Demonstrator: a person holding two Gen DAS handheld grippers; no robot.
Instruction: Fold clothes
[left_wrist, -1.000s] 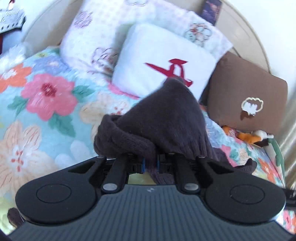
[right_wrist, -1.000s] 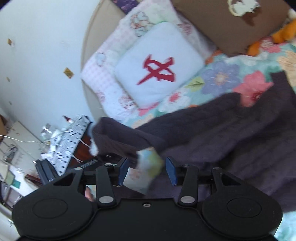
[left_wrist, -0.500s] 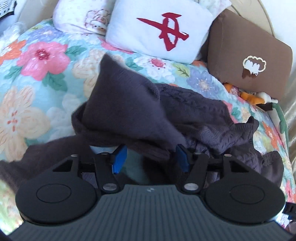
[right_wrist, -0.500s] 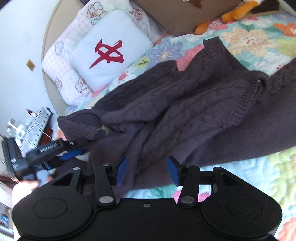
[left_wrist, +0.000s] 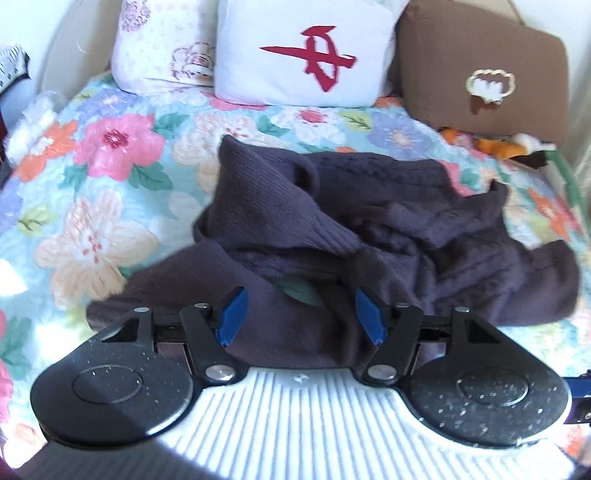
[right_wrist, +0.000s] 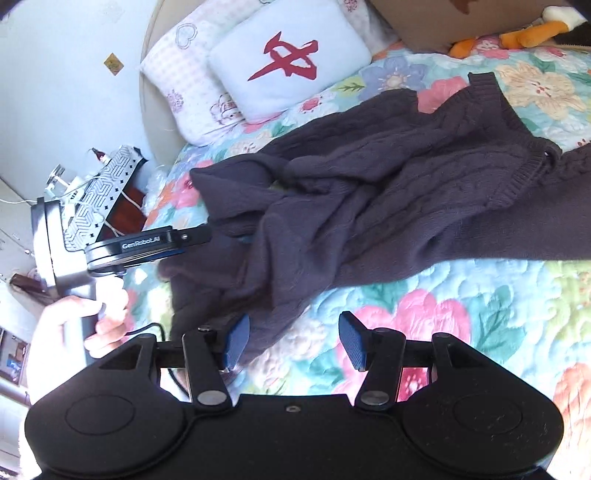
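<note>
Right wrist: sweater hem beside bare quilt.

bright daylight | slight motion blur | fisheye-bent edges | white areas glare

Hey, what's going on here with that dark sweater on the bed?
A person is folding clothes with a handheld gripper in each hand. The dark purple knit sweater lies rumpled on the floral quilt, not yet folded. Both grippers have just been opening. The left gripper has open jaws straddling a fold of the sweater without pinching it. The right gripper is open too, with only quilt between its pads beside the sweater's edge. Nothing is held.
</note>
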